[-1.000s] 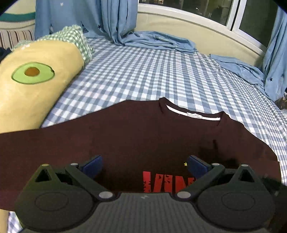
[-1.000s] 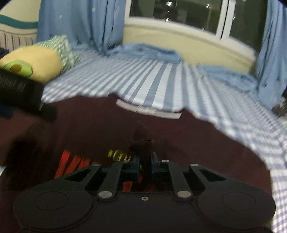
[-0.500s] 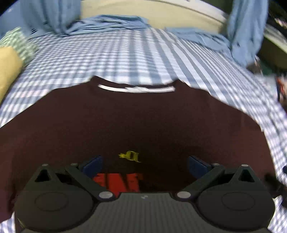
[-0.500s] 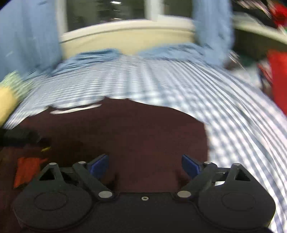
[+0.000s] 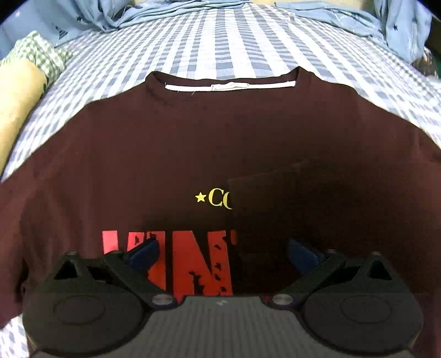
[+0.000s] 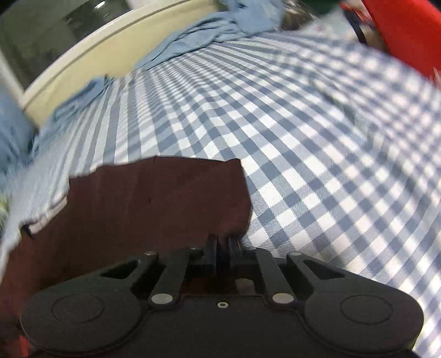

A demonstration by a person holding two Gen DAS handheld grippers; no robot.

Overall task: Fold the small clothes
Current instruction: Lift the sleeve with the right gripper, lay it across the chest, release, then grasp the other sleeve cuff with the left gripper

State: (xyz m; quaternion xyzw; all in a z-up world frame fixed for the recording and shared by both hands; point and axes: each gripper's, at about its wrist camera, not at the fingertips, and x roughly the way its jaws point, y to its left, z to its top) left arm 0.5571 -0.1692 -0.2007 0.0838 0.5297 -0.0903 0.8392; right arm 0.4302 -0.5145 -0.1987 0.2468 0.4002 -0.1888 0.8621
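Note:
A dark maroon T-shirt (image 5: 171, 143) lies flat on the checked bed, collar away from me, with red letters and a yellow star print. Its right sleeve (image 5: 275, 209) is folded in over the chest and covers part of the print. My left gripper (image 5: 222, 252) is open and empty, low over the shirt's print. In the right wrist view the shirt's right side (image 6: 154, 198) shows. My right gripper (image 6: 222, 245) is shut at the shirt's right edge, next to the sheet; whether cloth is pinched between the fingers is not clear.
The blue-and-white checked sheet (image 5: 226, 41) covers the bed. A yellow plush pillow (image 5: 16, 96) and green checked cloth (image 5: 38, 55) lie at the left. Blue curtains (image 5: 171, 11) pile at the far edge. A red object (image 6: 408, 35) stands at the far right.
My right gripper let go of the folded-in sleeve, opened, swung right to the shirt's right edge and has shut there. My left gripper stayed open and centred over the shirt.

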